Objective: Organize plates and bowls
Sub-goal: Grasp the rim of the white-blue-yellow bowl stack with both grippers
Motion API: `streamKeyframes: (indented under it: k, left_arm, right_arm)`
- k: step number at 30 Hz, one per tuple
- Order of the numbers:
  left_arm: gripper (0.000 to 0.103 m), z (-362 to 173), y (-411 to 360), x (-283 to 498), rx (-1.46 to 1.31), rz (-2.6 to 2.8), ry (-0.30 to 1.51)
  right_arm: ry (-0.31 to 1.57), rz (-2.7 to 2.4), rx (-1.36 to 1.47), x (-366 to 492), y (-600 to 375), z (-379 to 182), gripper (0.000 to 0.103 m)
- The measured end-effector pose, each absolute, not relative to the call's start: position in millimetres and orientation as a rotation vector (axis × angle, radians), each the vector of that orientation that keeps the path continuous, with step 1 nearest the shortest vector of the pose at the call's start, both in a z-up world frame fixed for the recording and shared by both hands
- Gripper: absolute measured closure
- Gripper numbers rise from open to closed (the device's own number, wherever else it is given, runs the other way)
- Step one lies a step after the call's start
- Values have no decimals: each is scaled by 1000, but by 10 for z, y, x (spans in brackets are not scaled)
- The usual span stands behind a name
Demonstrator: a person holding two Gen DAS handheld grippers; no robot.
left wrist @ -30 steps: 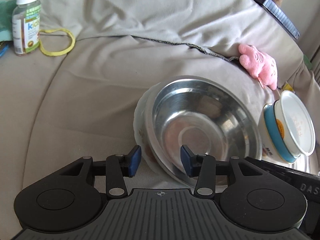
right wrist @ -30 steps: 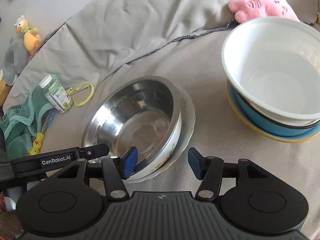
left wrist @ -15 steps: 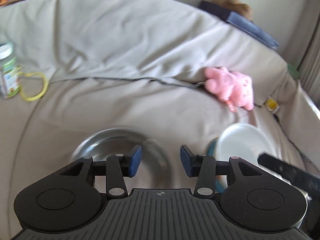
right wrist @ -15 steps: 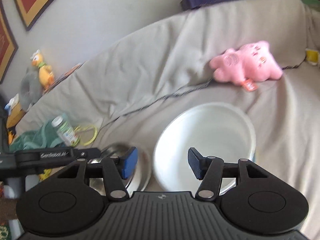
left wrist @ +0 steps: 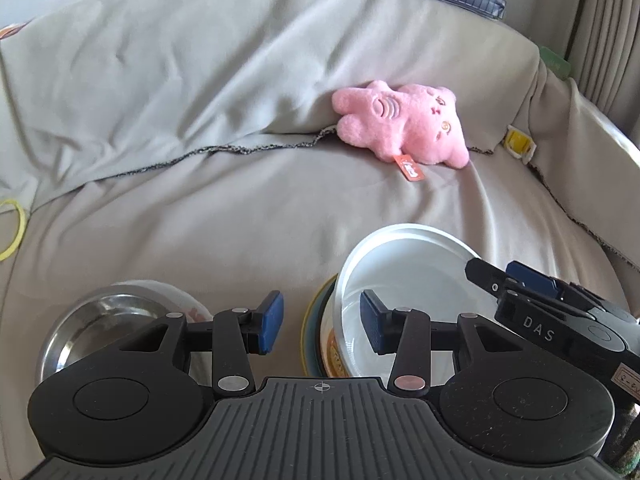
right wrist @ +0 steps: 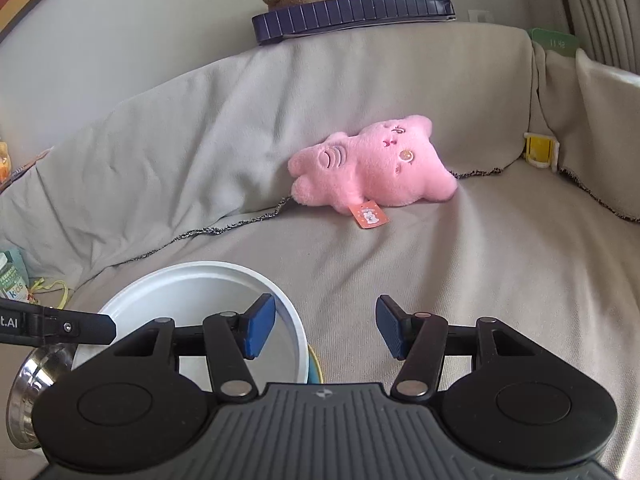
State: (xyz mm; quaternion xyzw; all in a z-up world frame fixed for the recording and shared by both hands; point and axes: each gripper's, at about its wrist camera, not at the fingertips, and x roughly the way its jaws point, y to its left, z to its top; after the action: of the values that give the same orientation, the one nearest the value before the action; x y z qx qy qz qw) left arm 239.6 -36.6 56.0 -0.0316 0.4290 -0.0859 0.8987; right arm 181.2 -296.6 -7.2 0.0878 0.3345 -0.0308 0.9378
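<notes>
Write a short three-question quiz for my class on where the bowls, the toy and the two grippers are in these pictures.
1. True or false: the left gripper holds the metal bowl.
2. What does the white bowl sit in?
A. a stack of other dishes
B. the metal bowl
C. a box
3. Fill in: the pink plush toy lies on the grey ____.

Key
1. False. Both the left gripper and the right gripper are open and empty.
2. A. Blue and yellow rims show beneath it.
3. Sofa cover.
</notes>
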Motion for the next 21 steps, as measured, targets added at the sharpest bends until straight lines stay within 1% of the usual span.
streamKeyframes:
  k: [4, 6, 10, 11, 13, 17, 21]
  left_arm:
    - [57, 584, -350, 2456, -119, -167, 893]
    - [59, 602, -299, 2484, -180, -196, 910]
    - [74, 683, -240, 2490, -248, -244, 907]
    - [82, 701, -246, 2486, -235, -246, 906]
    - [87, 733, -262, 2453, -212, -247, 892]
    - [88, 775, -275, 2409, -215, -279, 887]
    - [89, 697, -383, 2426, -85, -286, 930]
  right_arm:
    - [679, -18, 260, 1770, -3109, -91, 47]
    - [670, 5, 288, 1723, -3160, -84, 47]
    - [642, 66, 346, 1634, -3263, -36, 47]
    - [638, 78, 352, 1617, -3275, -26, 47]
    - [640, 90, 360, 1597, -3290, -28, 47]
    - [655, 93, 367, 1626, -3275, -62, 47]
    - [686, 80, 381, 1670, -3272, -130, 47]
